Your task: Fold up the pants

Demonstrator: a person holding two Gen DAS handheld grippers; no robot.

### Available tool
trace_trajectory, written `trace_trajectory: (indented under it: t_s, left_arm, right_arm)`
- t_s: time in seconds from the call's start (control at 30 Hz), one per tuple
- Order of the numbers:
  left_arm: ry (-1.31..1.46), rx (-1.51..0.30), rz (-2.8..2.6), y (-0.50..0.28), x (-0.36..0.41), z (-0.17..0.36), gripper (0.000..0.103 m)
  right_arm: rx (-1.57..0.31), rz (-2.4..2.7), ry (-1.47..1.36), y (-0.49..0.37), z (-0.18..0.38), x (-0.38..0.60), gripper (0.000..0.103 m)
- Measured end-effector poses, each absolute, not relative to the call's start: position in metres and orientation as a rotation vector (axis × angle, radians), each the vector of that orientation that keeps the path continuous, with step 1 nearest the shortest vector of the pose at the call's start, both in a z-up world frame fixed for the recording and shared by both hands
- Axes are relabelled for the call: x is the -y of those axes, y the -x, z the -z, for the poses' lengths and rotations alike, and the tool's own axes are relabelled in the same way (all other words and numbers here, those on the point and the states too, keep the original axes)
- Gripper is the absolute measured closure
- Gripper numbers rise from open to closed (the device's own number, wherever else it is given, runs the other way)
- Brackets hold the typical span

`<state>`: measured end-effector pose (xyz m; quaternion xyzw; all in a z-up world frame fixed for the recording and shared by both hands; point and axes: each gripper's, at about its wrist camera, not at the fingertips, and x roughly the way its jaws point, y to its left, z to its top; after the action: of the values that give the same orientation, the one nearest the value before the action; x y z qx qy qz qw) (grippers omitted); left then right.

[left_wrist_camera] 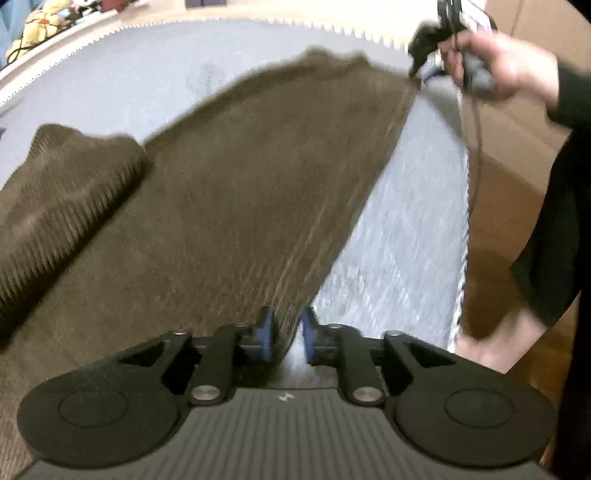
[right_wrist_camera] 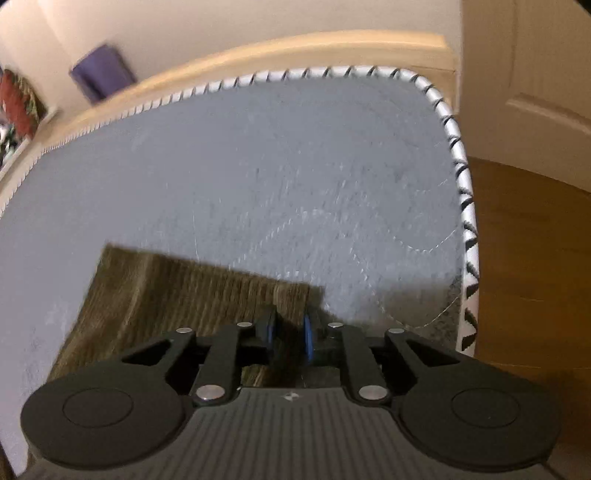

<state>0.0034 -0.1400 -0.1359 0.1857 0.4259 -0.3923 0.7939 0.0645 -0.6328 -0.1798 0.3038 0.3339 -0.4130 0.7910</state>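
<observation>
Brown ribbed pants [left_wrist_camera: 229, 192] lie spread on a grey rug [left_wrist_camera: 399, 236], fabric stretched in a broad sheet; a bunched fold of the same cloth sits heaped at the left of the left wrist view. In the right wrist view the pants [right_wrist_camera: 177, 291] show as a flat brown panel with a straight edge, lying on the rug [right_wrist_camera: 258, 166] near its right border.

Left gripper [left_wrist_camera: 288, 332]: jaws narrowly apart, the pants' edge running down between the 2 blue pads [left_wrist_camera: 266, 332]. Left pad is against cloth; on the right a sliver of rug shows beside the pad. Cannot tell if the cloth is pinched.

Right gripper [right_wrist_camera: 290, 334]: jaws narrowly apart over the corner of the panel, cloth between the blue pads [right_wrist_camera: 307, 338]. Contact is blurred; cannot tell if it grips.

In the left wrist view, the right gripper [left_wrist_camera: 419, 59] meets the far corner of the pants, carried by a hand [left_wrist_camera: 495, 66] in a dark sleeve [left_wrist_camera: 569, 99].

Rug edge has white trim with black stitching [right_wrist_camera: 458, 155]. Wooden floor [right_wrist_camera: 528, 236] beyond it, pale wall [right_wrist_camera: 258, 22] behind.
</observation>
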Motion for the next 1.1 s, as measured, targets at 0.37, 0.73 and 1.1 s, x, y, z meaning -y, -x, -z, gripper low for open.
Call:
trace_trajectory:
  t_s: [0.37,0.73,1.1]
  left_arm:
    - [-0.255,-0.997,0.689,-0.038,0.11,0.144,0.071]
    - [0.083,-0.754,0.287,-0.078,0.022,0.087,0.071]
    - [0.203,-0.717,0.097,-0.074,-0.027,0.056,0.07]
  right_arm:
    - [-0.531,0.505,-0.502,-0.109,0.129,0.538,0.052]
    - [-0.668,-0.368,-0.309,-0.199,0.096,0.339,0.052]
    - [-0.858,-0.374,-0.412,-0.32,0.165,0.275,0.041]
